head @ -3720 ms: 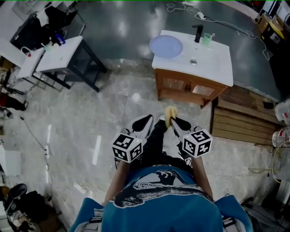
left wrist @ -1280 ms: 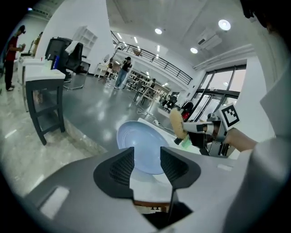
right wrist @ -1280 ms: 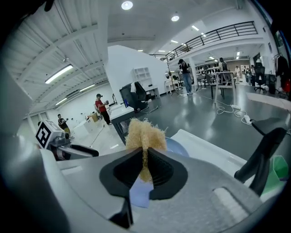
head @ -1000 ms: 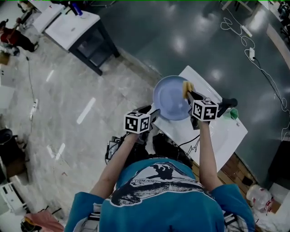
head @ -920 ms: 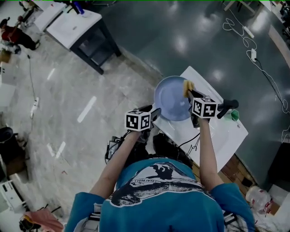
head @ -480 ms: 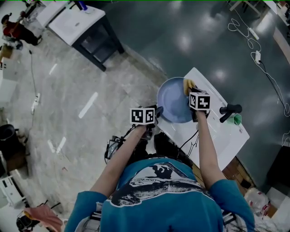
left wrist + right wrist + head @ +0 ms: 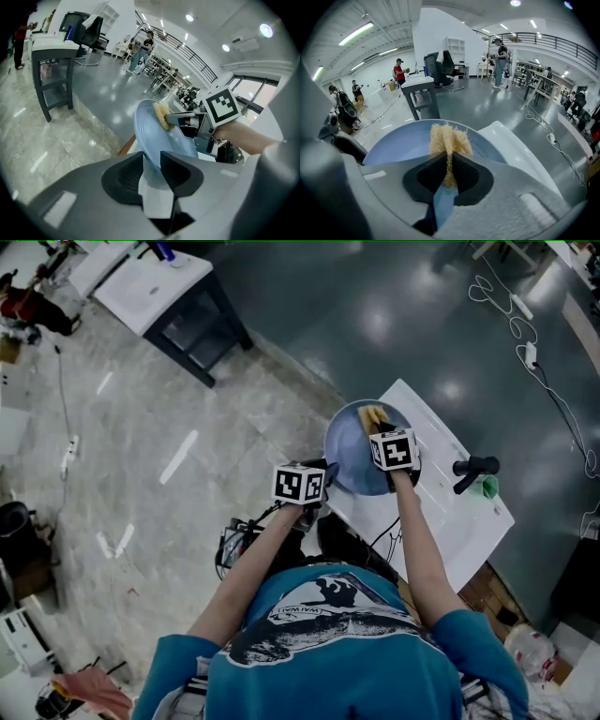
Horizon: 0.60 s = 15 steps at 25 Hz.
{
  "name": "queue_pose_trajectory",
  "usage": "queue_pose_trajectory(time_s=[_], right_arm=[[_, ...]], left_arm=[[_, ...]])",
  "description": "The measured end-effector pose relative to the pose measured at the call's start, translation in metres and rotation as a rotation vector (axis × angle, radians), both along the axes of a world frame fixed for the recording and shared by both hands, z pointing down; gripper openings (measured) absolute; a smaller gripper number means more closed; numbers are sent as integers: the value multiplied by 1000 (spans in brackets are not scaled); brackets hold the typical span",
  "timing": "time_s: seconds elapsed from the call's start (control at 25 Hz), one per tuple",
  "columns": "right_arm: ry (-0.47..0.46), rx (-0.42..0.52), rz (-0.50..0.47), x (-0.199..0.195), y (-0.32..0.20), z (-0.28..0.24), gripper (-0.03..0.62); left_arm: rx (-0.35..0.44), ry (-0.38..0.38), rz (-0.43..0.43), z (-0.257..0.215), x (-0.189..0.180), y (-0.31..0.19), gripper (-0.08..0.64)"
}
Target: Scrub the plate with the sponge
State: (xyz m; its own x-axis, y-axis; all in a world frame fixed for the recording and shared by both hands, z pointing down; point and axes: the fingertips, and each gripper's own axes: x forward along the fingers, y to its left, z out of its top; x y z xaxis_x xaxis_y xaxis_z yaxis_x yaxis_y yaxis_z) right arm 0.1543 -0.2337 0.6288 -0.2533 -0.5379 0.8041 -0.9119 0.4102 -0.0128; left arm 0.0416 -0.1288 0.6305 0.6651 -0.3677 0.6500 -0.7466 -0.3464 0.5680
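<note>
A pale blue plate (image 7: 349,454) lies at the near corner of the white sink counter (image 7: 459,521). My right gripper (image 7: 380,423) is shut on a yellow sponge (image 7: 375,414) and holds it over the plate's far rim. In the right gripper view the sponge (image 7: 449,139) sticks out past the jaws (image 7: 450,157), above the plate (image 7: 403,140). My left gripper (image 7: 323,470) is at the plate's near-left rim. Its jaws (image 7: 151,157) are closing with the plate's edge (image 7: 154,136) between them. The sponge (image 7: 161,114) also shows in the left gripper view.
A black faucet (image 7: 473,468) and a green cup (image 7: 485,487) stand on the counter to the right of the plate. A dark table with a white top (image 7: 178,296) stands at the far left. Cables (image 7: 525,352) lie on the floor beyond the counter.
My right gripper has carried the sponge left, over the plate's far rim. My left gripper has moved up to the plate's near rim.
</note>
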Motion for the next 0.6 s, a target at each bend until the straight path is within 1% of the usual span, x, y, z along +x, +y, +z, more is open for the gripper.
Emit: queue_pose_trajectory(time_s=[0.4, 0.52, 0.6], right_arm=[[-83, -77, -204, -77, 43, 1, 34], [-134, -123, -239, -93, 58, 1, 32], [-184, -163, -236, -98, 66, 2, 32]], left_arm=[[-4, 3, 1, 0, 1, 3, 135], [0, 3, 2, -1, 1, 4, 137], [0, 2, 4, 0, 3, 3, 137]])
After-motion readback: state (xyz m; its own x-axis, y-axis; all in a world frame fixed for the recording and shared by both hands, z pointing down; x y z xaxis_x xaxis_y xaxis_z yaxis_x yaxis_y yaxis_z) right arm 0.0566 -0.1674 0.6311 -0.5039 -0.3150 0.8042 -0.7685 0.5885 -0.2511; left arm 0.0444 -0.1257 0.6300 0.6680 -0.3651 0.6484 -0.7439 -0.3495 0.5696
